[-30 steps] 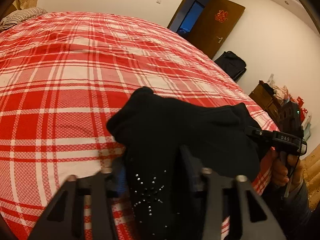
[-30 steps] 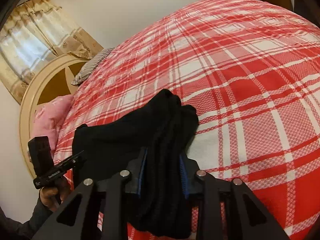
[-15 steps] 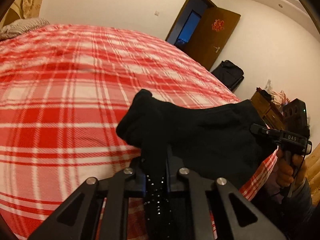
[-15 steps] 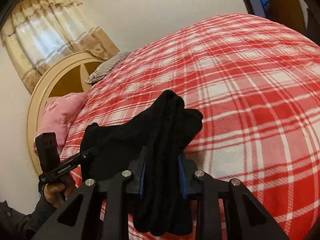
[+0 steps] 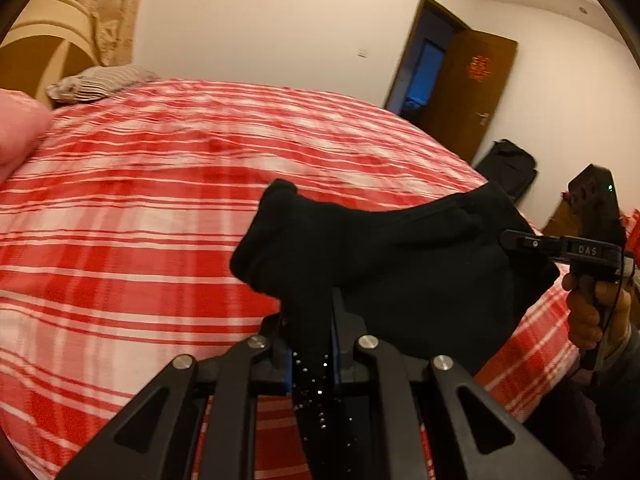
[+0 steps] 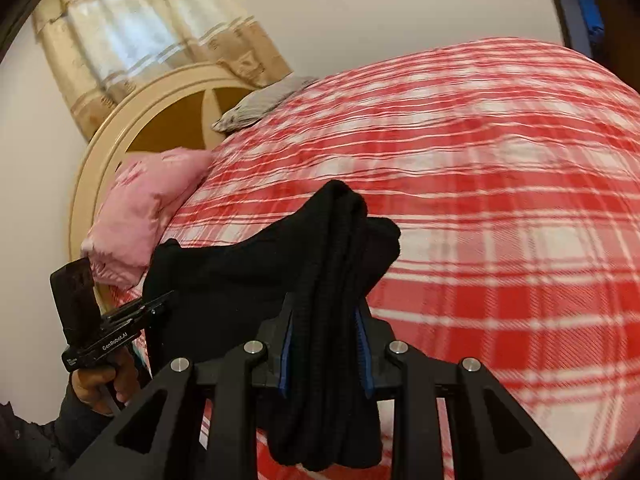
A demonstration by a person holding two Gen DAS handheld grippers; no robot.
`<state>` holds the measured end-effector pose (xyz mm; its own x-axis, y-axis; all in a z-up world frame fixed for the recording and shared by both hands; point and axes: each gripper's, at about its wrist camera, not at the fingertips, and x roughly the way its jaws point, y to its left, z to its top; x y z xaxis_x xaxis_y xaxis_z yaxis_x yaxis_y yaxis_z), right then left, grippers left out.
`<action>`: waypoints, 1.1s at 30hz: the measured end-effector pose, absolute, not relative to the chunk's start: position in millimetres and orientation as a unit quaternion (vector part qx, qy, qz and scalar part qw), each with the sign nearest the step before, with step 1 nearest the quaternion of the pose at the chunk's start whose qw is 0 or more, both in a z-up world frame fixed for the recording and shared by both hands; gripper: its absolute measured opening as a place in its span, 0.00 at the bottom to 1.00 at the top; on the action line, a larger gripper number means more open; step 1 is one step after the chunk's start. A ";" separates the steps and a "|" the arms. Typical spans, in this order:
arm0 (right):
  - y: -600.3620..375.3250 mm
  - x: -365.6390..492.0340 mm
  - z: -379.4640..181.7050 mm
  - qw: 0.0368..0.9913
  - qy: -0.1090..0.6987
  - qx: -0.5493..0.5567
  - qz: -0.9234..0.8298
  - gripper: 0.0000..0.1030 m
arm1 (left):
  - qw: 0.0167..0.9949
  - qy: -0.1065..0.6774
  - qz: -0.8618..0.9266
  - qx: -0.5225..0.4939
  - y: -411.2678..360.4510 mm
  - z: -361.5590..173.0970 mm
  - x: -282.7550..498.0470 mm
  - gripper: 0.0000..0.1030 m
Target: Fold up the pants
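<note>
One pair of black pants (image 5: 384, 264) hangs bunched between two tools above the bed (image 5: 140, 216). The left tool (image 5: 312, 344) and right tool (image 6: 326, 344) are each clamped on a thick wad of cloth. Folding looks partly done; laying it flat and tidying remains, I judge.

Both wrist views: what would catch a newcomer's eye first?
The bunched black fabric pants, clamped in the left tool and the right tool and held between them above the bed. Behind, the red-and-white plaid bedspread fills both views, with a pink pillow by the headboard.
</note>
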<state>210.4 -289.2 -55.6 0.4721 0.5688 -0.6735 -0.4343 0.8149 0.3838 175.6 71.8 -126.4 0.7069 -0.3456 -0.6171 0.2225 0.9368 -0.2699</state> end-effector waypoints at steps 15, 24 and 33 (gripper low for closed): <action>-195.5 259.1 -67.1 0.828 0.436 0.054 0.349 0.26 | 0.931 0.346 -0.072 -0.097 138.1 -127.2 176.3 0.13; -145.9 289.9 -91.2 0.811 0.454 0.051 0.365 0.26 | 0.931 0.352 -0.028 -0.089 168.5 -141.7 181.0 0.13; -142.8 313.0 -131.4 0.806 0.486 0.043 0.335 0.38 | 0.919 0.385 0.009 -0.084 179.1 -179.2 185.8 0.42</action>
